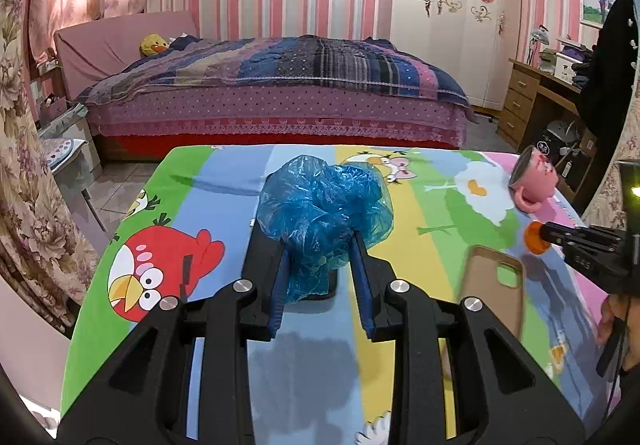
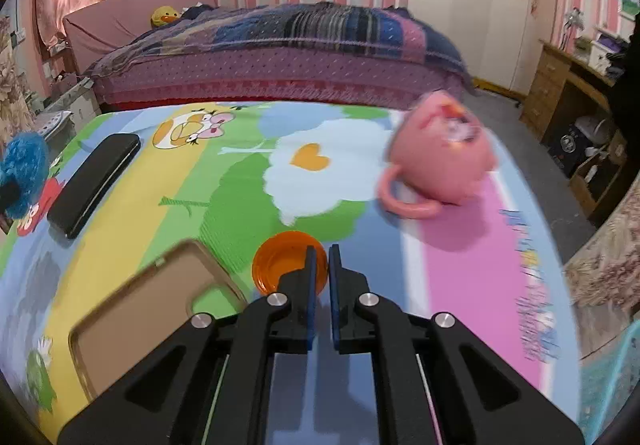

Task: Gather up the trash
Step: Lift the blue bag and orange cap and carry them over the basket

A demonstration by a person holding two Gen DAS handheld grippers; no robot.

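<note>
A crumpled blue plastic bag (image 1: 320,201) bulges out between the fingers of my left gripper (image 1: 320,245), which is shut on it just above the cartoon-print tablecloth (image 1: 168,245). The same bag (image 2: 24,169) shows at the far left edge of the right wrist view. An orange bottle cap (image 2: 280,265) lies hollow side up on the cloth, and my right gripper (image 2: 322,251) is shut on its right rim. In the left wrist view, the right gripper (image 1: 550,235) comes in from the right with the orange cap (image 1: 534,239) at its tip.
A pink cup (image 2: 440,161) lies on its side at the table's far right. A brown phone case (image 2: 140,305) lies left of the cap, and a flat black case (image 2: 94,185) beyond it. A bed (image 1: 280,85) stands past the table's far edge. A person's hand (image 1: 612,317) shows at right.
</note>
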